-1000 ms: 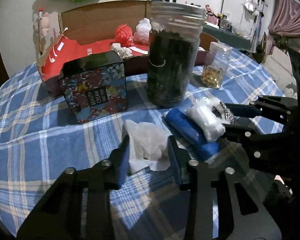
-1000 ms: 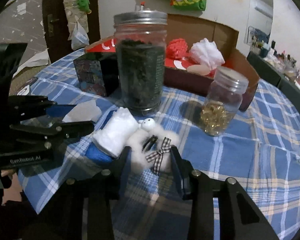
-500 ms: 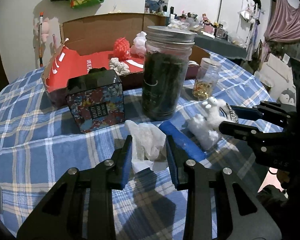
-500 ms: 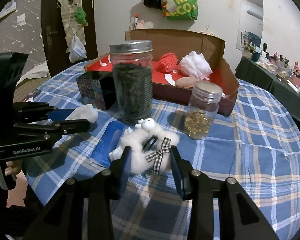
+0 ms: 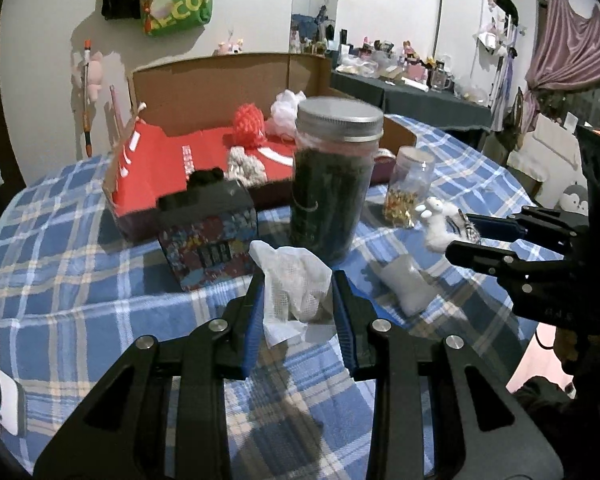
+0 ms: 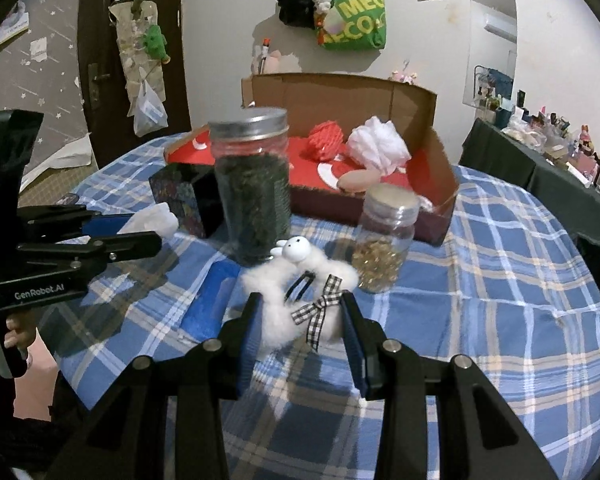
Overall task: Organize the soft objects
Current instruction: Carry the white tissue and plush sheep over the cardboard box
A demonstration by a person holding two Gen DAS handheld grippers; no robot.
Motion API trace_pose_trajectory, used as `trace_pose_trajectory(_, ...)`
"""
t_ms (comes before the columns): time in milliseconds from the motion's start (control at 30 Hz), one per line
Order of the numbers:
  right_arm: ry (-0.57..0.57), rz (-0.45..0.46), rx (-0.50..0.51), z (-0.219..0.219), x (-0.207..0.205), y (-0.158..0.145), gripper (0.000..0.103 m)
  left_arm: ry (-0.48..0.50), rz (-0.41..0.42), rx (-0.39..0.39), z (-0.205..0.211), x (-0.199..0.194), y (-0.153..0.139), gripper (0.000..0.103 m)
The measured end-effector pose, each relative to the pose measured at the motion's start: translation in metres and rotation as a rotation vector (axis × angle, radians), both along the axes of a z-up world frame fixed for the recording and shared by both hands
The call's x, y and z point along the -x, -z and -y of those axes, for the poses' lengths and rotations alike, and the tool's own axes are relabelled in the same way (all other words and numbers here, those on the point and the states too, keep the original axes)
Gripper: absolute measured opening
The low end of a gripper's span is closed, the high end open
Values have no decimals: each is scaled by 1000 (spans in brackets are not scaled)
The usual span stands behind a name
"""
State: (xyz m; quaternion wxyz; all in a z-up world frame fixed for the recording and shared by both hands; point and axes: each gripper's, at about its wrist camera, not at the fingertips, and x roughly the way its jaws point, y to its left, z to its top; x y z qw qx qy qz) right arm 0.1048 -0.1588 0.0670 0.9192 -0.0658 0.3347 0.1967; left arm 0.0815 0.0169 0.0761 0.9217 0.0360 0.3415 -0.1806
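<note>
My left gripper (image 5: 299,300) is shut on a crumpled white cloth (image 5: 294,286) and holds it above the checked tablecloth. It also shows in the right wrist view (image 6: 156,220). My right gripper (image 6: 301,320) is shut on a fluffy white toy sheep (image 6: 296,292) with a checked bow, lifted off the table; the sheep shows in the left wrist view (image 5: 436,224) too. An open cardboard box with a red bottom (image 6: 432,184) stands at the back and holds a red pom (image 6: 326,142), a white puff (image 6: 378,148) and a knitted piece (image 5: 244,164).
A tall jar of dark leaves (image 6: 254,196), a small jar of gold beads (image 6: 384,240) and a floral tin (image 5: 210,236) stand between me and the box. A white pad (image 5: 410,284) and a blue cloth (image 6: 212,296) lie on the table.
Both grippers have risen and pulled back from the table, each carrying its soft object. The sheep has come off the white pad and blue cloth, which stay on the table.
</note>
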Motion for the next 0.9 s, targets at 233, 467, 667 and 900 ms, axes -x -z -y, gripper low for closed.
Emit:
trace_pose_trajectory(233,19,34,-3,7,-4,-17,41,-10,32,5,-6,-3,-16,30)
trace_pose_trajectory(467,32,67,-5,10,-11,-33,41,-14,63,6,-8,-8,-30,30)
trace_pose_trajectory(667,40,85,-9,13,-22,-44,41,-14,74,11,-11,-20,-40,30)
trace_pose_trajectory(900,37,89,-4,15,-40,-54,41,-9,64,21,-13,-39,-46,30)
